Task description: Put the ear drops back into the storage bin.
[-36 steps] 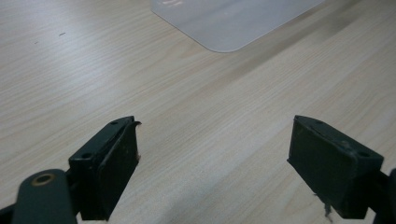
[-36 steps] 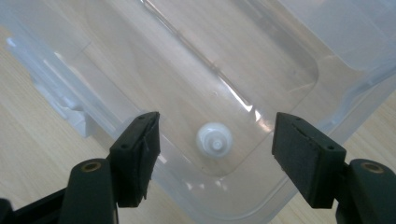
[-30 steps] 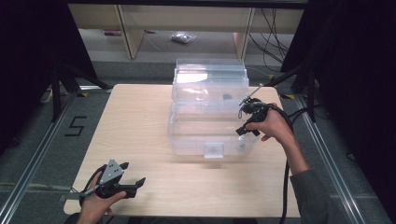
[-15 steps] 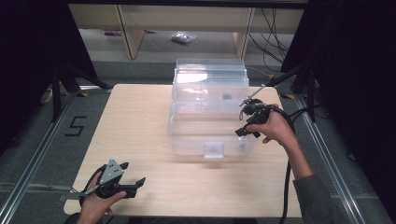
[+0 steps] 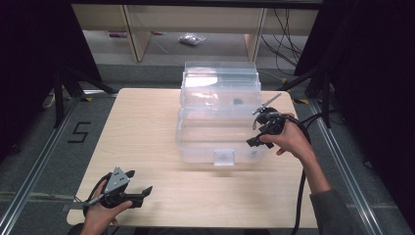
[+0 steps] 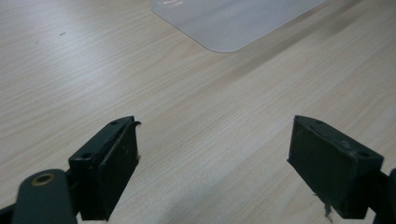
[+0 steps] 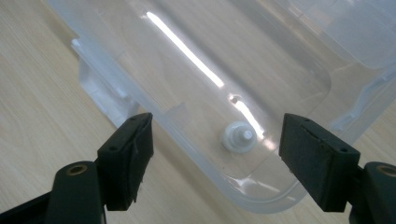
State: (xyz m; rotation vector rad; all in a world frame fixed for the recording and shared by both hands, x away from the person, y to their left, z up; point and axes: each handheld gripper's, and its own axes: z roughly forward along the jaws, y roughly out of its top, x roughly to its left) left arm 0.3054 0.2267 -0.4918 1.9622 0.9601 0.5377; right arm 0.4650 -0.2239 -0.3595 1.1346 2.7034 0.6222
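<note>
A clear plastic box (image 5: 218, 134) with a clear lid stands in the middle of the wooden table (image 5: 147, 127). My right gripper (image 5: 254, 133) is at the box's right side, jaws open and pointing at its wall. In the right gripper view the open right gripper (image 7: 217, 156) frames the box's rounded corner (image 7: 261, 186) and a small white round stud (image 7: 239, 137) on the clear plastic. My left gripper (image 5: 139, 182) rests low at the table's near left, open and holding nothing. The left gripper view has the left gripper (image 6: 212, 172) over bare wood, with a box corner (image 6: 229, 23) farther off.
A small dark item (image 5: 238, 101) shows through the box's far part. Behind the table stand wooden shelf legs (image 5: 134, 34) and a small bag (image 5: 191, 39) on the floor. Black cables (image 5: 298, 196) trail from the right gripper. Metal rails (image 5: 34, 166) run beside the table.
The right gripper has shifted slightly along the box's right side. The left gripper has stayed where it was.
</note>
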